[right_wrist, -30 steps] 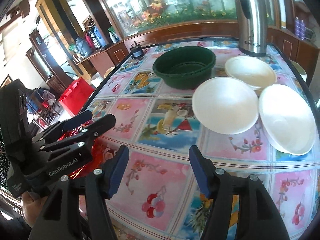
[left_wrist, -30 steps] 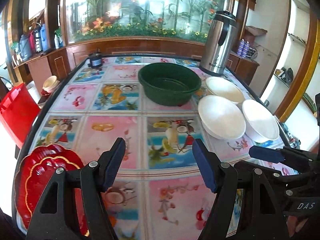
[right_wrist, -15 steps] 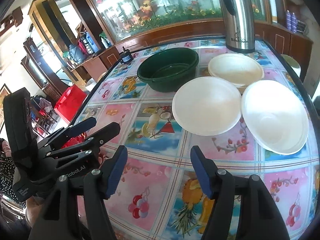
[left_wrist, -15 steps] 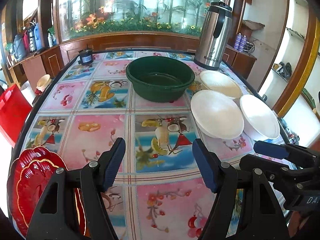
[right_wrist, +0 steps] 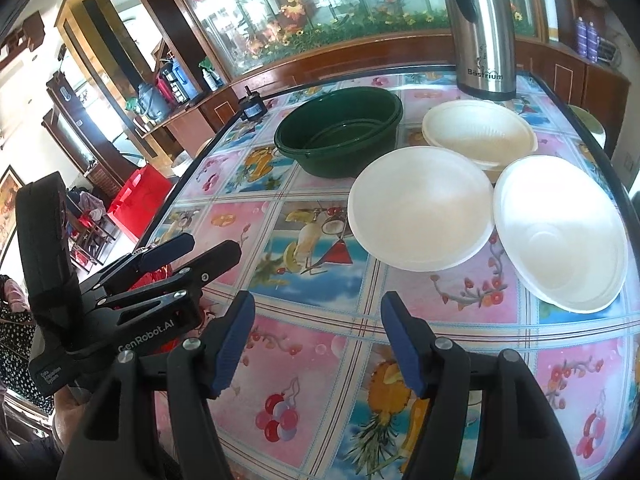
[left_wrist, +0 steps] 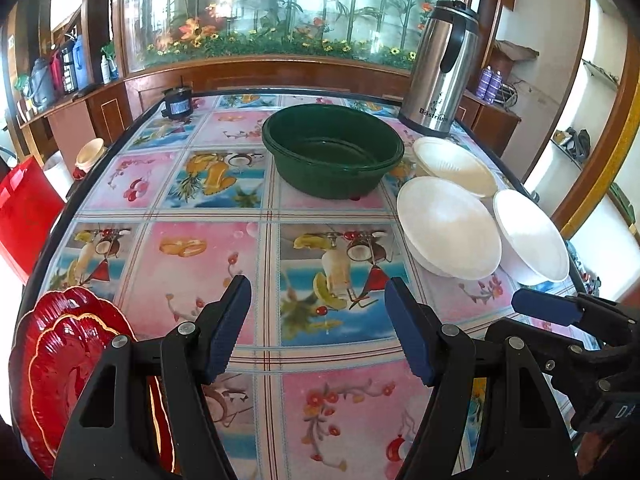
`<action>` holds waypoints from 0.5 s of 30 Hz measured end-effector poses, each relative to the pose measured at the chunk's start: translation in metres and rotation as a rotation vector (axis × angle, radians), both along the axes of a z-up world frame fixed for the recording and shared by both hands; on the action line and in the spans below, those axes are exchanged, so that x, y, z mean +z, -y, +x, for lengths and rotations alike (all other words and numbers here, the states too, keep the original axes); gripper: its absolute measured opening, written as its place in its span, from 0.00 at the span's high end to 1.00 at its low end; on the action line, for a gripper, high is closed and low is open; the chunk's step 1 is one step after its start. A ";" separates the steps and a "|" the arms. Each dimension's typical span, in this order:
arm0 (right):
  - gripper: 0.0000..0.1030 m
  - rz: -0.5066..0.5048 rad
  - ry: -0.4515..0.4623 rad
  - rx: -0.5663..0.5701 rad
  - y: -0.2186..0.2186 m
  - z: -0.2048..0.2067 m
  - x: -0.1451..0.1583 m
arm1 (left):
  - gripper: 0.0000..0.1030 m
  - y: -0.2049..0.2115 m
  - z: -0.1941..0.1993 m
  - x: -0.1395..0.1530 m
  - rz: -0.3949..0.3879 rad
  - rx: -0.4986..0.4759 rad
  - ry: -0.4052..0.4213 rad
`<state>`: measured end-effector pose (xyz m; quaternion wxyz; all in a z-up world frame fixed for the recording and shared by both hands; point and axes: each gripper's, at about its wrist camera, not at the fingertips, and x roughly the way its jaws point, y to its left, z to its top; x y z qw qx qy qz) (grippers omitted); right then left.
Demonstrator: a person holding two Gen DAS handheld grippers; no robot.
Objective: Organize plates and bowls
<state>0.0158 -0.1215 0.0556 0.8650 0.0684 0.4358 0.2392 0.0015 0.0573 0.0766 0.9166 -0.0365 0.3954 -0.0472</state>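
Three white bowls sit at the table's right: the near-middle bowl (left_wrist: 450, 226) (right_wrist: 420, 214), the right bowl (left_wrist: 532, 236) (right_wrist: 560, 232) and the far bowl (left_wrist: 454, 166) (right_wrist: 478, 134). A dark green basin (left_wrist: 334, 150) (right_wrist: 340, 132) stands behind them, toward the middle. Stacked red scalloped plates (left_wrist: 60, 360) lie at the near left corner, beside my left gripper (left_wrist: 318, 328) (right_wrist: 196, 252). It hovers open over the tablecloth and holds nothing. My right gripper (right_wrist: 318, 340) is also open and empty, short of the white bowls.
A steel thermos jug (left_wrist: 444, 72) (right_wrist: 482, 28) stands at the far right corner, and a small black jar (left_wrist: 176, 104) at the far left edge. A red bag (left_wrist: 24, 208) sits on the floor to the left. The table's dark rim (right_wrist: 580, 120) runs close behind the bowls.
Both views have drifted slightly, and the bowls now sit a little further left in the right wrist view. Nothing on the table has moved, and both grippers stay open.
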 end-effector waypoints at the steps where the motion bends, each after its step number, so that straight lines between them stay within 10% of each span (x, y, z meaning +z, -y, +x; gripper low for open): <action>1: 0.36 0.003 0.000 0.000 0.000 0.001 0.000 | 0.32 0.001 0.000 0.000 0.003 -0.005 -0.003; 15: 0.36 -0.029 0.000 0.005 -0.002 0.014 -0.001 | 0.32 -0.004 0.017 -0.002 0.036 0.015 -0.019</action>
